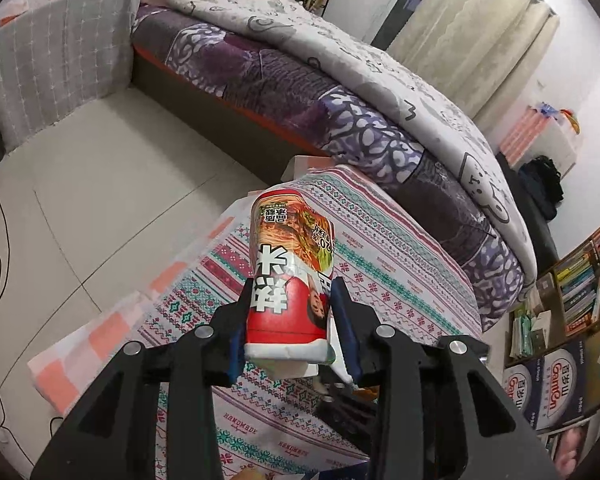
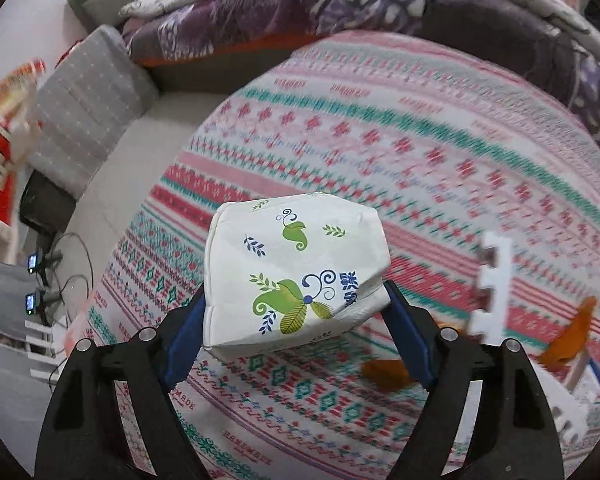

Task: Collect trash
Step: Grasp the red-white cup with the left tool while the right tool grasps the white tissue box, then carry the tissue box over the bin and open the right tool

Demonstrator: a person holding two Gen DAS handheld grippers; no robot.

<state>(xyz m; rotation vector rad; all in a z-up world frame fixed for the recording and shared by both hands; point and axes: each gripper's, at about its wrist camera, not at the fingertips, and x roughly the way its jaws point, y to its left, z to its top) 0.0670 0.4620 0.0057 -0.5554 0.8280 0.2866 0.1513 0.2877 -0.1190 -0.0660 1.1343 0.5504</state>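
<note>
The red and white noodle cup (image 1: 290,276) sits clamped in the left gripper (image 1: 292,320), its blue-padded fingers (image 1: 236,350) narrow and pressing both sides of the crumpled paper wall, held above the patterned cloth (image 1: 380,248). Its rim end faces the camera, so the mouth and the inside stay out of sight. Large white Chinese characters run down the red band, upside down from here, above a printed photo of noodles; the small print is too fine to read.

Over in the right wrist view, the tissue pack (image 2: 296,276) lies on the worktop (image 2: 420,152) between the fingers (image 2: 182,338) of the right gripper (image 2: 296,320). The jaws stand fairly wide, the pads right at its two sides; whether they already press the soft plastic wrap I cannot tell. The wrap is white and creased, printed with green leaves and blue curls, with blue Chinese characters near its lower edge.

The cloth is woven-looking, striped pink, teal and red, with "HANDMADE" printed along it. Blurred at the right edge lie orange scraps (image 2: 386,374) and a white notched piece (image 2: 492,280), hard to identify. Behind runs a bed (image 1: 300,92) with purple bedding, and boxes (image 1: 540,380) marked "Ganten" are cut off at the frame edge.
</note>
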